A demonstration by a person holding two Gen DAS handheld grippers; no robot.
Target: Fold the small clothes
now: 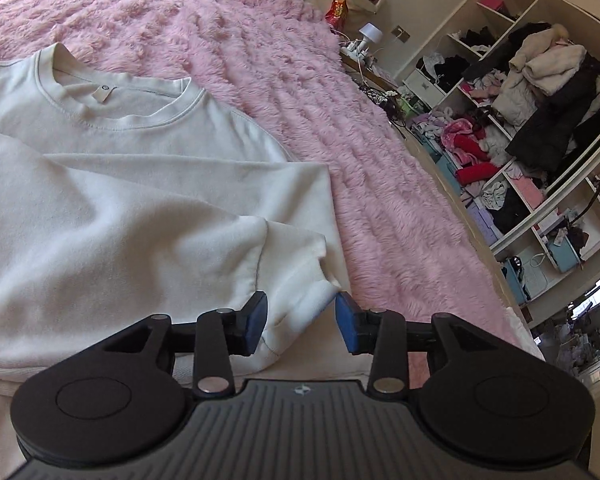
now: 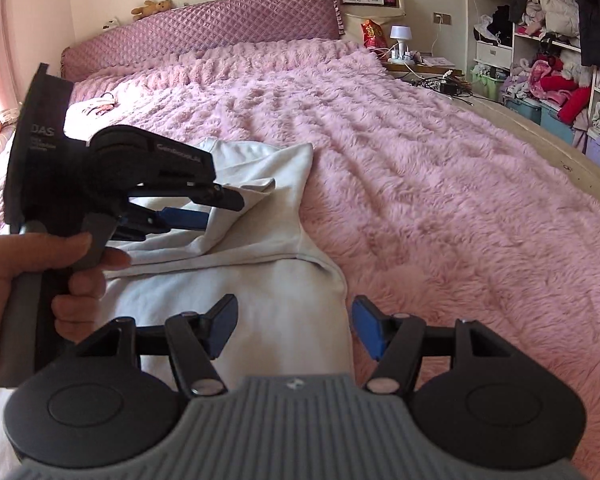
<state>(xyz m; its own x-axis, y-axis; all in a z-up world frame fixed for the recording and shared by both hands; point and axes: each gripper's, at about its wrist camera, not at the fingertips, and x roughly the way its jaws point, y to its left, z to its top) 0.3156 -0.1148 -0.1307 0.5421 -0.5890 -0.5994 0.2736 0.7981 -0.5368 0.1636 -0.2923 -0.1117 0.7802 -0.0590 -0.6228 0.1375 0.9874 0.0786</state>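
While the white sweatshirt (image 1: 112,184) lies half-folded near the bed's (image 1: 380,168) right edge, both grippers, left (image 1: 301,322) and right (image 2: 294,328), stand open, holding nothing. Risk: folded sleeves (image 1: 160,236) slipping when hem lifted.

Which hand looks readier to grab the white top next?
Probably left: the left gripper has the cuff of the white sweatshirt between its open pads. The right gripper only straddles the edge.
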